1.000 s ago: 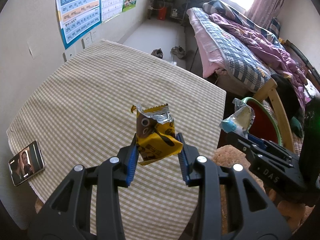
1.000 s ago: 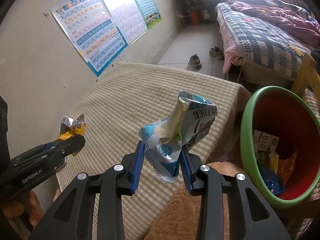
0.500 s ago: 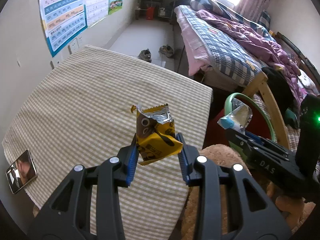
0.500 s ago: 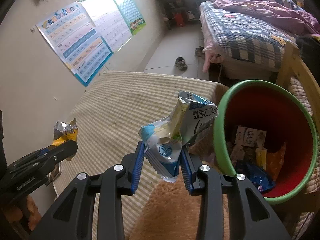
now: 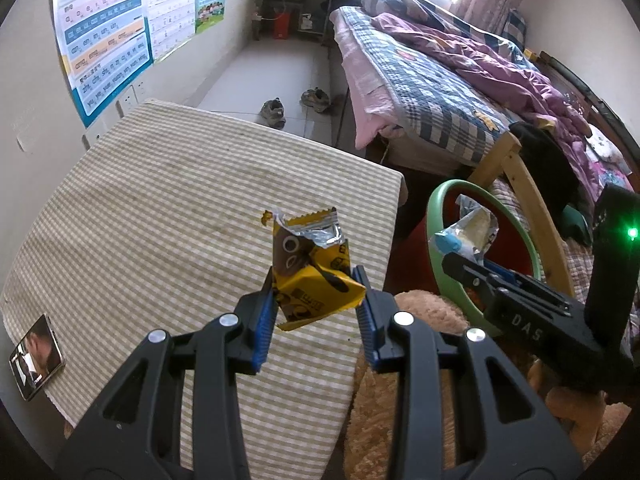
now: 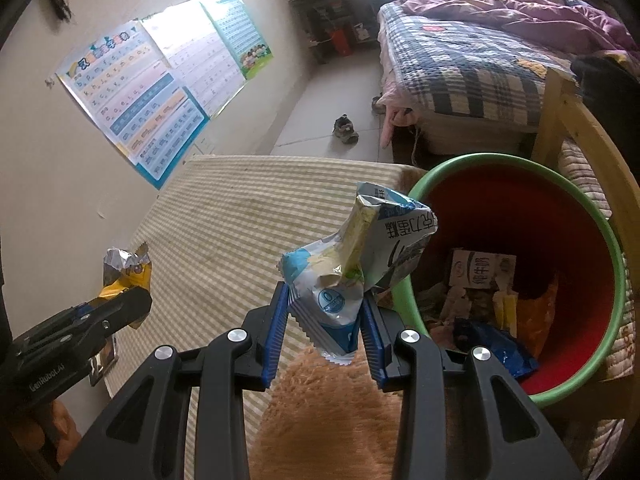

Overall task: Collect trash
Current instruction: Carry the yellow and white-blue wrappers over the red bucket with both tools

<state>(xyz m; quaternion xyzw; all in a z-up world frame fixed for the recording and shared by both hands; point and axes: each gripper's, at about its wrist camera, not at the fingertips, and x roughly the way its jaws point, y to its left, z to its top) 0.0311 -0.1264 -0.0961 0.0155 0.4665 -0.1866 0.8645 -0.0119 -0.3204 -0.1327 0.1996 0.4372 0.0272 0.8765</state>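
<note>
Left gripper [image 5: 316, 316] clamps a crumpled yellow wrapper [image 5: 310, 270] over the table edge [image 5: 394, 216]. Right gripper [image 6: 324, 330] clamps a torn white-blue wrapper [image 6: 348, 272] beside the green bin rim [image 6: 404, 300].

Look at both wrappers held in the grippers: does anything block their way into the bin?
Nothing visible does. The right gripper holds the blue and white wrapper right at the bin's green rim, and the bin mouth is open. The left gripper holds the yellow wrapper over the table's edge, with only open space toward the bin.
</note>
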